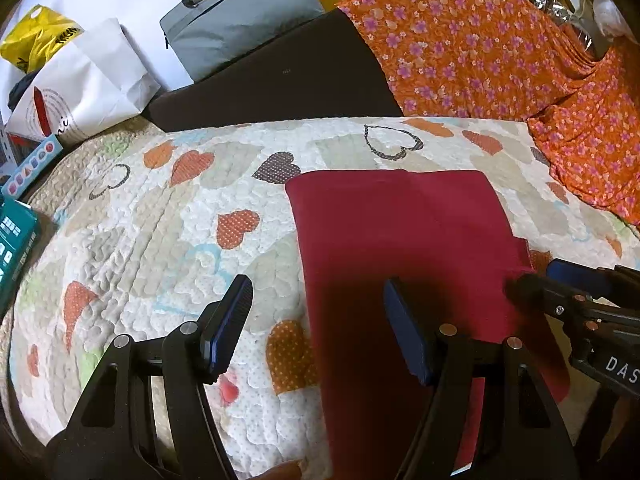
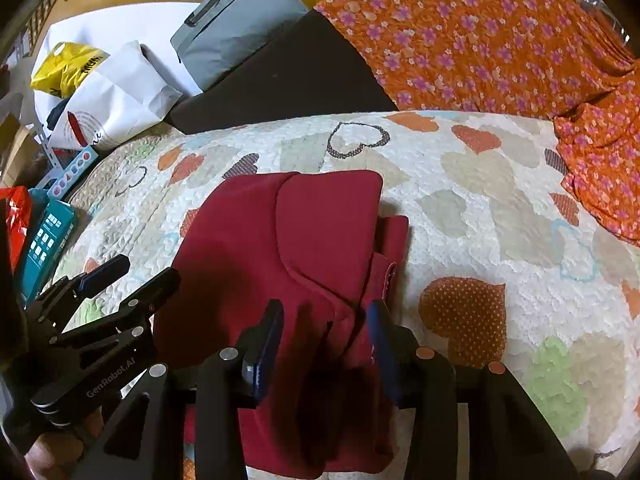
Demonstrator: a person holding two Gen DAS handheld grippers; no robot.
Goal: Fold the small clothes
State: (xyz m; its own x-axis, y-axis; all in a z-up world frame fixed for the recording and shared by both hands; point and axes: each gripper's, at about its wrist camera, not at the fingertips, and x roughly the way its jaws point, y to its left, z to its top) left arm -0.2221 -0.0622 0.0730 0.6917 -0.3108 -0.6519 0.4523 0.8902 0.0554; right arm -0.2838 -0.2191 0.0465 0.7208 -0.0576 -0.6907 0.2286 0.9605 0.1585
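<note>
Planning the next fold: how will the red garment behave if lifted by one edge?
The red garment will probably flop and drape, since its folded layers already sag unevenly. It looks light and thin. On the textured quilt it will likely drag rather than slide.

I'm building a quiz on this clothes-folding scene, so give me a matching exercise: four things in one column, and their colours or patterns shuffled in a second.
Things:
1. garment
2. quilt
3. draped cloth
4. zip bag

Looks:
a. grey
b. orange with purple flowers
c. dark red
d. pale with hearts

Pairs: 1-c, 2-d, 3-b, 4-a
</note>
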